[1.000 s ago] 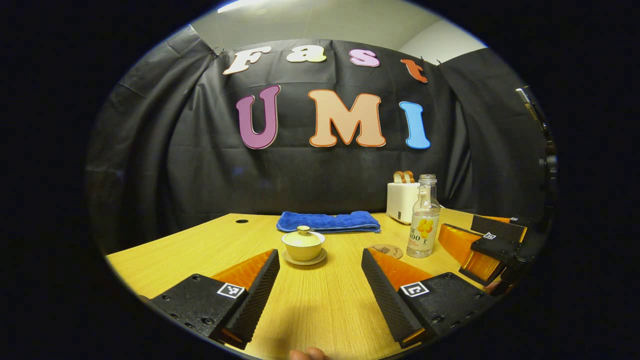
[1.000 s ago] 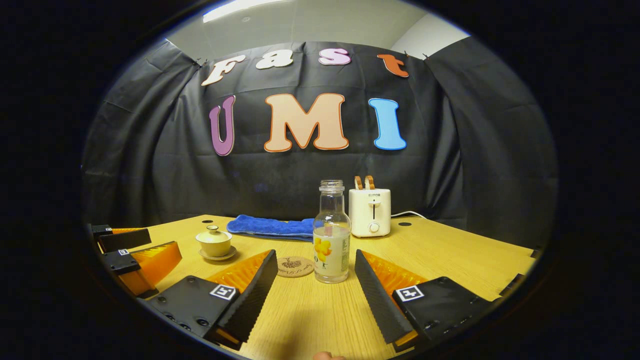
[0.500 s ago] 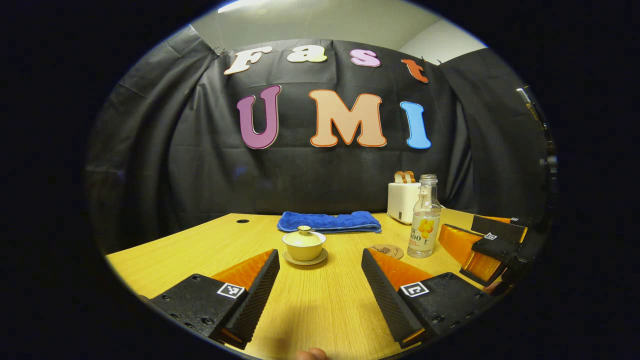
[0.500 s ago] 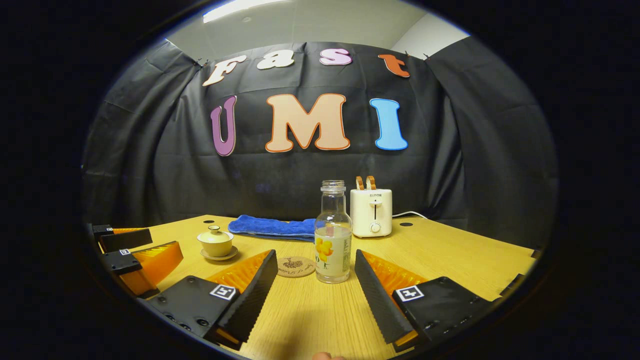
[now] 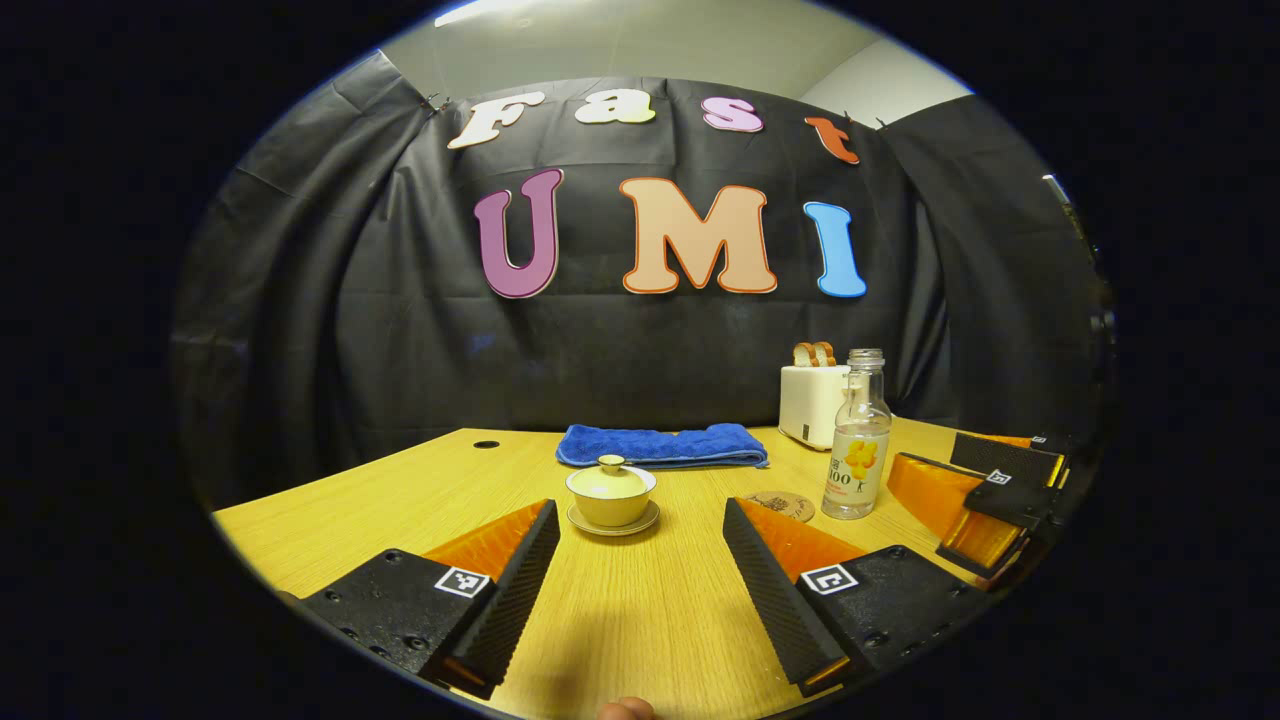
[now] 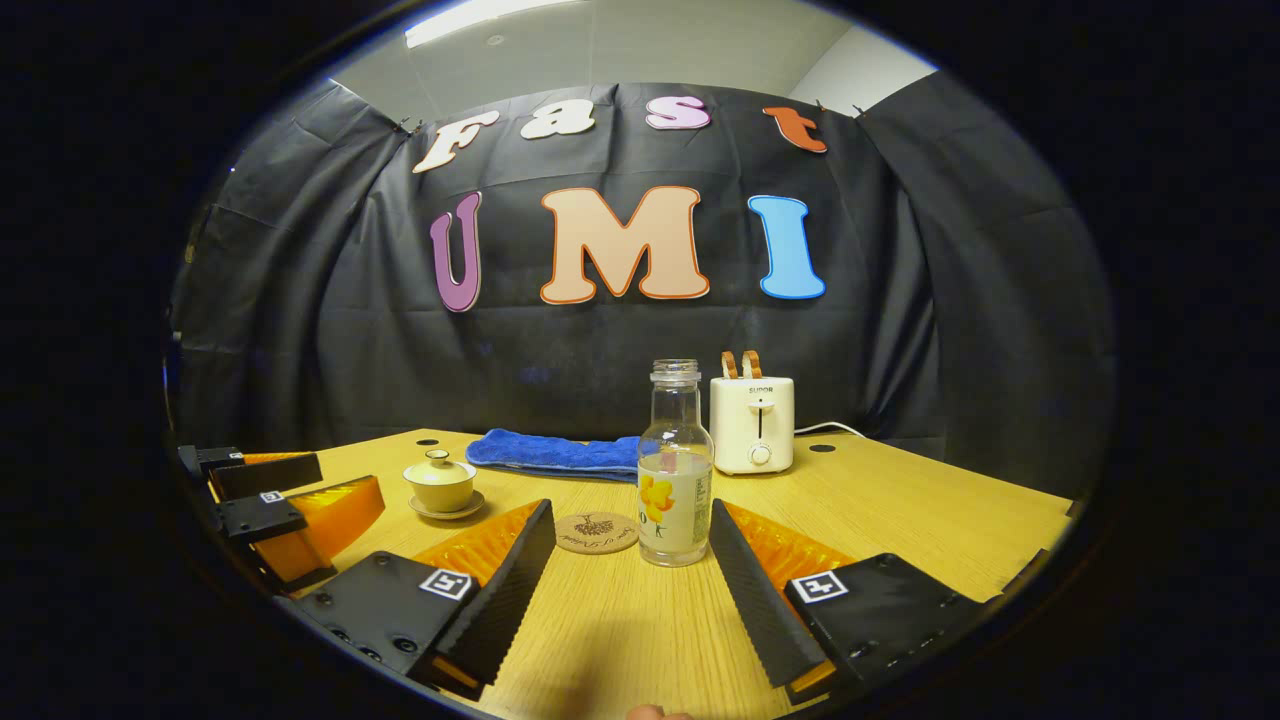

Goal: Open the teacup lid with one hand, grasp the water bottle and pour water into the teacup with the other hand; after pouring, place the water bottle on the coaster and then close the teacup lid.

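Note:
A pale yellow lidded teacup (image 5: 611, 493) (image 6: 440, 483) stands on its saucer on the wooden table, lid on. Just short of it my left gripper (image 5: 640, 520) is open, the cup a little left of its midline. A clear, uncapped water bottle (image 6: 675, 470) (image 5: 857, 450), about half full, stands beside a round cork coaster (image 6: 596, 532) (image 5: 779, 505). Open as well, my right gripper (image 6: 630, 520) has the bottle just beyond its right finger's tip. Each gripper appears at the edge of the other's view: the right gripper (image 5: 985, 495), the left gripper (image 6: 285, 510).
A folded blue towel (image 5: 660, 444) (image 6: 555, 452) lies at the back of the table (image 5: 620, 610). To its right a white toaster (image 6: 752, 424) (image 5: 812, 404) holds bread slices. The black cloth wall closes off the back.
Both views have shifted slightly: the bottle and toaster have drifted right in each. The right gripper sits a bit closer to the bottle, whose base now nears the right finger's tip.

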A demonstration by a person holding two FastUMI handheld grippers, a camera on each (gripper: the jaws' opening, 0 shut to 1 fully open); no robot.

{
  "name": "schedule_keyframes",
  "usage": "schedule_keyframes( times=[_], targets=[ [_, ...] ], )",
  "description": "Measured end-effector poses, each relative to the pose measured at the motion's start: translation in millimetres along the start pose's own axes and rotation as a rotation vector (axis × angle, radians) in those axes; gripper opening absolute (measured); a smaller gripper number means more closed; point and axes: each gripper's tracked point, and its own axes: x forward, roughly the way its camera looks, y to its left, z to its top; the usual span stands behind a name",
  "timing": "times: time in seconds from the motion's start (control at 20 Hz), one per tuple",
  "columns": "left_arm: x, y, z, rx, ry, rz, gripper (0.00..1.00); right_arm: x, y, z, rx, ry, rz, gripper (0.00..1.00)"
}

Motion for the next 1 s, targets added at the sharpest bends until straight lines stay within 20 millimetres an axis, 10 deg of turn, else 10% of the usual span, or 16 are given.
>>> schedule_keyframes(
  times=[0.6,1.0],
  targets=[
    [122,29,-4,0.005,0.012,0.074,0.96,14,-37,2,-0.002,-0.002,-0.037,0.98],
    [162,34,-21,0.02,0.117,0.071,0.96,14,-39,1,-0.002,-0.001,-0.04,0.98]
  ],
)
